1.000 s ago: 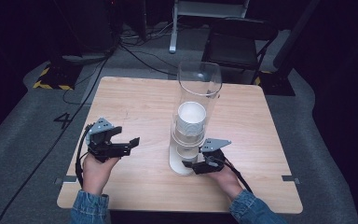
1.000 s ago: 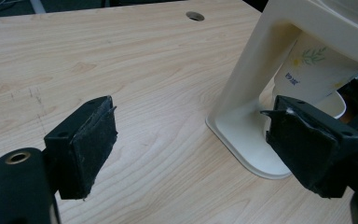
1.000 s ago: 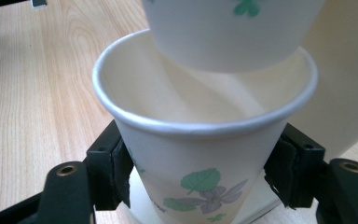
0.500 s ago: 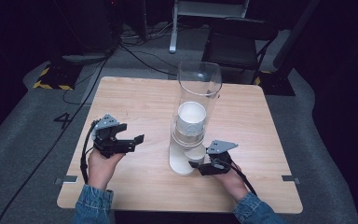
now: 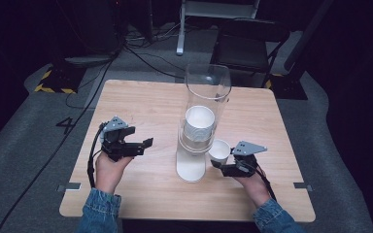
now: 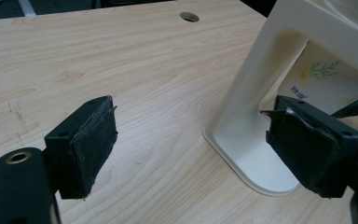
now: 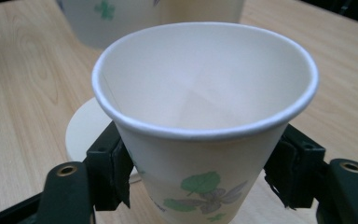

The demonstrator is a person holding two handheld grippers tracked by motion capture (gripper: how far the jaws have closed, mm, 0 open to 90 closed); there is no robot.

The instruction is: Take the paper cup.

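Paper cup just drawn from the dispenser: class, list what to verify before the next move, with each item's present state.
1. Paper cup clamped between the right hand-held gripper pads, one on each side: ok.
2. Cup upright, mouth up, rim round: ok.
3. Cup clear of the dispenser base: ok.
4. Left hand-held gripper open and holding nothing: ok.
5. Stack of cups left in the clear tube: ok.
6. Grip firmness: cannot tell.

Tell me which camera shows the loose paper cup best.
The right gripper view: the paper cup sits close up between the fingers. The high view shows it small, beside the dispenser; the left gripper view catches a printed sliver.
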